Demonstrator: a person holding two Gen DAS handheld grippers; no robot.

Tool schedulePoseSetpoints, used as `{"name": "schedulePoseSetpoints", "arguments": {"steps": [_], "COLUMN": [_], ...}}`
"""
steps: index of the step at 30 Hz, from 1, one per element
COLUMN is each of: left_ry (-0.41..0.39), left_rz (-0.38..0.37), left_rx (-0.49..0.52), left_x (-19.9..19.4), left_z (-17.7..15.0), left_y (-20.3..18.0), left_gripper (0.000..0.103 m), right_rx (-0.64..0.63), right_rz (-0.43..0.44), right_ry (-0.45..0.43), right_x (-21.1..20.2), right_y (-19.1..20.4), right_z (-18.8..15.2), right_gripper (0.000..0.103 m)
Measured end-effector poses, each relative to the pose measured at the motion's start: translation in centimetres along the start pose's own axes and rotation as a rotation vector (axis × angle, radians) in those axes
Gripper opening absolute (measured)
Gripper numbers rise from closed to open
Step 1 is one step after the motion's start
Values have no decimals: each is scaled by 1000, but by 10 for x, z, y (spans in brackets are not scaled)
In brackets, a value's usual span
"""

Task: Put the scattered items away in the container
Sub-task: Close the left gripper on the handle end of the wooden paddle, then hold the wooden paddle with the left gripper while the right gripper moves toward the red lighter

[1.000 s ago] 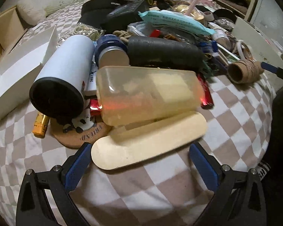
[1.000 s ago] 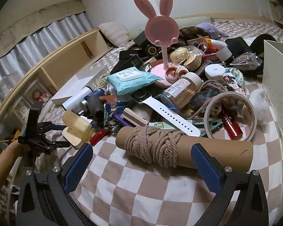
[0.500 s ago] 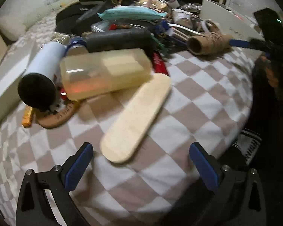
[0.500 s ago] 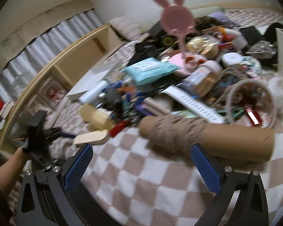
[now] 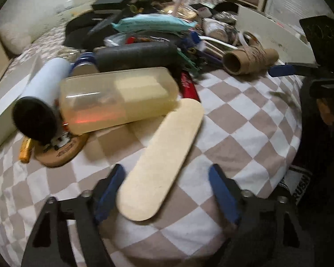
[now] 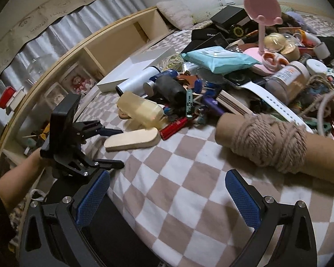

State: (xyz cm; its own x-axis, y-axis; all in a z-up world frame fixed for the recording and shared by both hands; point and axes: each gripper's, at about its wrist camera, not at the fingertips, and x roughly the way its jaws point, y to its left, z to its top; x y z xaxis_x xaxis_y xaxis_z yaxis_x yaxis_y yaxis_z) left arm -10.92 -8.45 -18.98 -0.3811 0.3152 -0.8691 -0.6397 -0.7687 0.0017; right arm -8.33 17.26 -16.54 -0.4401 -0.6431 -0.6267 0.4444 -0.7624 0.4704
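Grasp step: left gripper (image 5: 167, 191) jaws closing round the lid (image 5: 160, 160), not yet pinching. Right gripper (image 6: 167, 198) jaws wide, empty, near the tube (image 6: 278, 146). Next: pinch lid, lift to box.

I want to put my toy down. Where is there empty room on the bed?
The bare checkered cover between the flat wooden piece and the rope-wrapped cardboard tube is free. Behind them the pile around the pink bunny stand is packed.

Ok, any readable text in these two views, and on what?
"UVLA", cut off: black box.
"RUS", partial: striped fabric.
Too blurred or small to read: cork coaster, red tube, jar label, valance handwriting.
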Motion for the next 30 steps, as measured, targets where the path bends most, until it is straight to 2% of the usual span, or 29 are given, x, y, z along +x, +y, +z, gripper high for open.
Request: {"name": "schedulePoseSetpoints", "arguments": {"steps": [2,5,8,10,12,17,19,22,26,30], "left_ry": [-17,-37,-56,-73,-86,-129,-149,-157,-154,-150], "left_rz": [18,37,48,51,58,106,137,169,211,232], "left_rx": [-33,-74,-100,-126,-183,-395,-432,-454,-444,-433], "left_x": [-4,-10,-16,-20,-25,-38,-41,-42,-42,-41], "left_z": [-4,-11,-20,-26,-32,-57,-62,-64,-63,-64], "left_y": [2,1,-4,-5,1,20,21,21,19,20], "left_gripper": [51,49,45,44,44,44,44,44,44,44], "right_rx": [-6,-22,-66,-58,-33,-62,-72,-67,-18,47], "right_rz": [-6,-22,-73,-96,-100,-46,-19,-1,20,208], "right_ry": [-10,-23,-38,-38,-32,31,74,113,95,77], "right_x": [4,10,15,20,26,56,73,93,107,112], "right_y": [2,6,5,0,-5,8,13,17,19,24], "right_z": [5,17,33,43,51,49,45,42,46,50], "right_gripper": [102,97,97,91,78,71,70,69,69,69]}}
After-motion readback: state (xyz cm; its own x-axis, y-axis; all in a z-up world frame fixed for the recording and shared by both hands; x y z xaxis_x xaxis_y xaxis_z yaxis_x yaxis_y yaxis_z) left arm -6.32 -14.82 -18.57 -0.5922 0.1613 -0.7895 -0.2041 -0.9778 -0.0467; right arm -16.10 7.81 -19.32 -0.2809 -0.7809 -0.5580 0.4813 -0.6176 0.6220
